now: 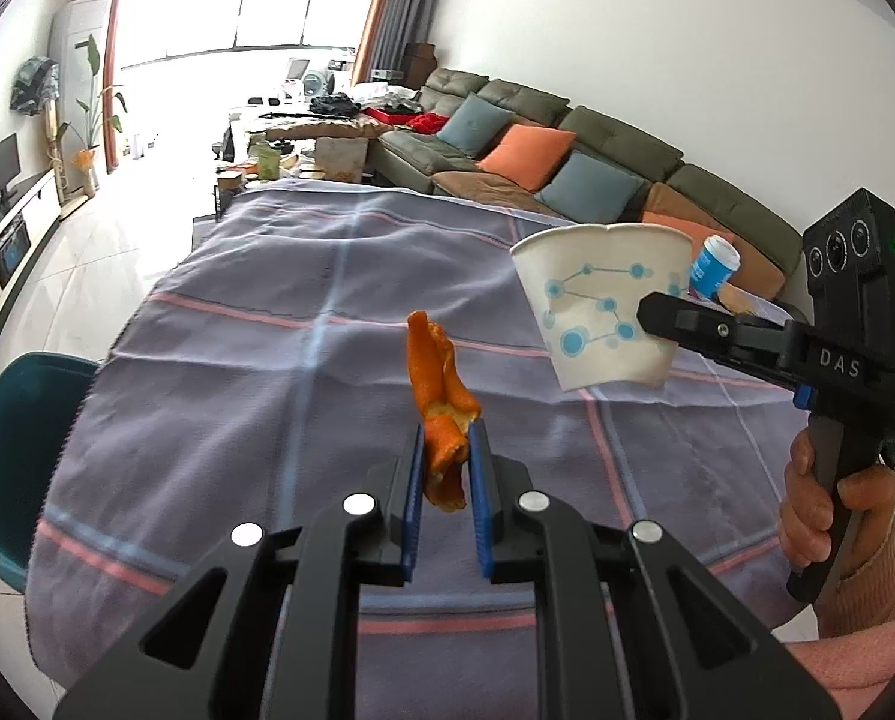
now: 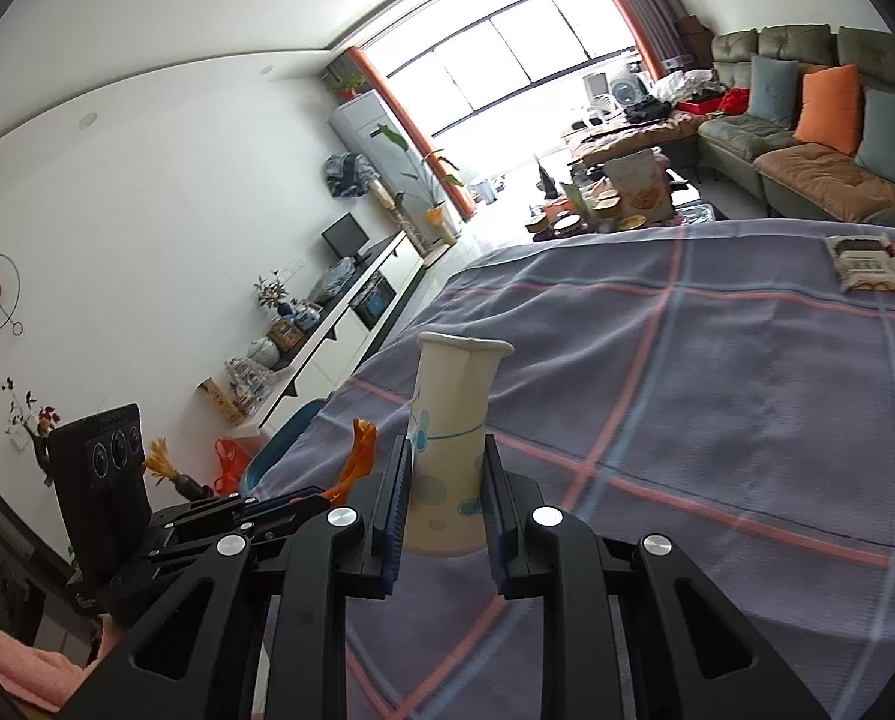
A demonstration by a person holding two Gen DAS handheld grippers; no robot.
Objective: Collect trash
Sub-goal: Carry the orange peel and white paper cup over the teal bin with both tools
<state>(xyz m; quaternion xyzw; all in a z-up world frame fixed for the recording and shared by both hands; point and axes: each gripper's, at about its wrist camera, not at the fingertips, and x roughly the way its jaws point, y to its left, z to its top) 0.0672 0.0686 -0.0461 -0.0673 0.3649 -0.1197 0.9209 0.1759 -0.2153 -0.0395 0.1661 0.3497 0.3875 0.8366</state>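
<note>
My left gripper (image 1: 446,438) is shut on an orange peel (image 1: 438,378) and holds it above the plaid tablecloth (image 1: 303,312). My right gripper (image 2: 444,456) is shut on a squeezed white paper cup with blue dots (image 2: 450,438), held above the cloth. In the left wrist view the right gripper (image 1: 657,312) holds that cup (image 1: 603,306) at the right, level with the peel. In the right wrist view the left gripper (image 2: 327,495) with the peel (image 2: 359,459) is just left of the cup.
A teal bin (image 1: 9,450) stands at the table's left edge, also seen in the right wrist view (image 2: 279,447). A blue-and-white cup (image 1: 711,267) stands behind the held cup. Packets (image 2: 864,264) lie at the table's far right. A sofa (image 1: 567,144) runs along the right.
</note>
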